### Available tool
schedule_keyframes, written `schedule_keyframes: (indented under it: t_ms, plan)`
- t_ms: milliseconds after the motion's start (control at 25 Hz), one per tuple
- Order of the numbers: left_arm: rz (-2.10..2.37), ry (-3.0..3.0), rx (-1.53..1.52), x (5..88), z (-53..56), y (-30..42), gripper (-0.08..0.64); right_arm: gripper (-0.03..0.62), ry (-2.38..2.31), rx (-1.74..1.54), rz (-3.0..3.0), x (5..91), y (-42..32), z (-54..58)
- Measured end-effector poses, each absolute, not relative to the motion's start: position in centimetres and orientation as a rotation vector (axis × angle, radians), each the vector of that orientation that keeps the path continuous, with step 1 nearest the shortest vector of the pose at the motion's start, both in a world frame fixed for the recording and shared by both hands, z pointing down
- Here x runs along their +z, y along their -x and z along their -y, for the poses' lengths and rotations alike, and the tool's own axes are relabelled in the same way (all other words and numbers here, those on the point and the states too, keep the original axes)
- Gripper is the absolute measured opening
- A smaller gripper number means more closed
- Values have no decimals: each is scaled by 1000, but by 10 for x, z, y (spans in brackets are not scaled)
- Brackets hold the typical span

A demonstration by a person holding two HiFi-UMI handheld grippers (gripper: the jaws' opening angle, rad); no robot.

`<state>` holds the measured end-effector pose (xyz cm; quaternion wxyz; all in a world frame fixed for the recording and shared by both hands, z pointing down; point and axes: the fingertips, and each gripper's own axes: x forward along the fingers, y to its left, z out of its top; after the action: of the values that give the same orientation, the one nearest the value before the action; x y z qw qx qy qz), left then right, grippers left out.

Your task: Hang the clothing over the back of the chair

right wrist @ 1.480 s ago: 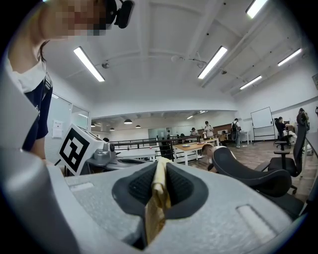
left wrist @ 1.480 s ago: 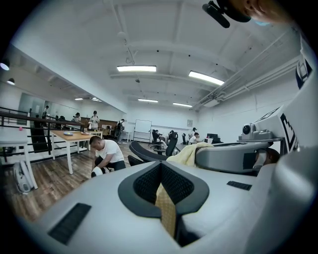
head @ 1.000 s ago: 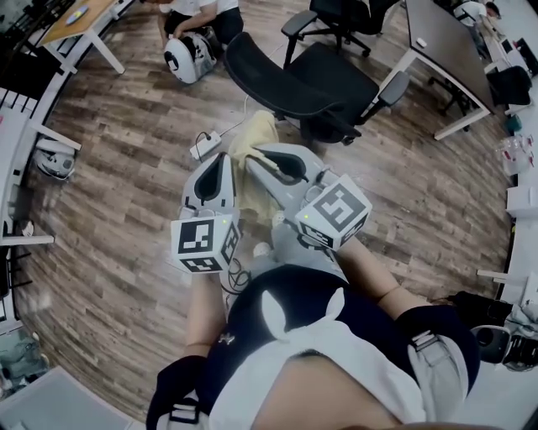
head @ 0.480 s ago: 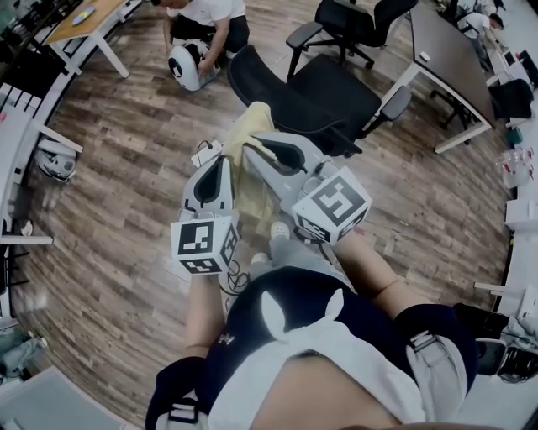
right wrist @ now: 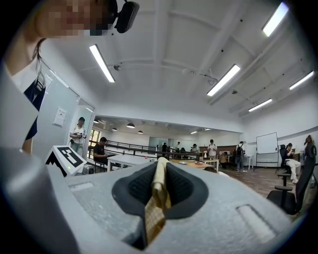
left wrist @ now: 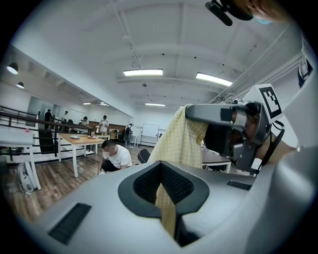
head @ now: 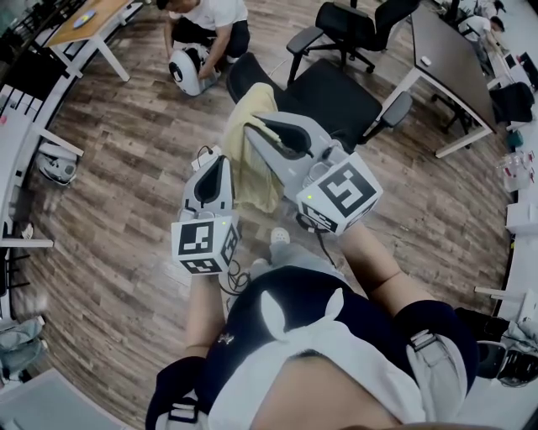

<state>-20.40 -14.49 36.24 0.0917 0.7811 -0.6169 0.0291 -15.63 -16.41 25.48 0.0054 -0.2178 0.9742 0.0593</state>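
A pale yellow checked garment (head: 252, 159) hangs in the air between both grippers, above the wooden floor. My right gripper (head: 256, 128) is shut on its upper edge, the fabric (right wrist: 157, 196) pinched between the jaws. My left gripper (head: 220, 161) sits lower and to the left, shut on another fold of the garment (left wrist: 166, 211). In the left gripper view the cloth (left wrist: 181, 141) drapes down from the right gripper (left wrist: 218, 116). The black office chair (head: 332, 92) stands just beyond the garment, its backrest (head: 239, 74) partly hidden by the cloth.
A person (head: 206, 21) crouches beside a white round device (head: 187, 67) near the chair. A second black chair (head: 357, 17) and a desk (head: 445, 46) stand at the back right, a wooden table (head: 84, 21) at the back left. A power strip with cable (head: 204, 154) lies on the floor.
My right gripper has risen and gone forward toward the chair, lifting the garment's top edge. The left gripper has moved slightly forward, still holding the cloth.
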Motion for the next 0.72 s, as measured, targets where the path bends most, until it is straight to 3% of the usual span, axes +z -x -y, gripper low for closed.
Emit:
schedule_keyframes:
  t_ms: [720]
  plan:
    - [1827,-2343,97,359,167,192,6,29,772,327,-3000,221,131,221]
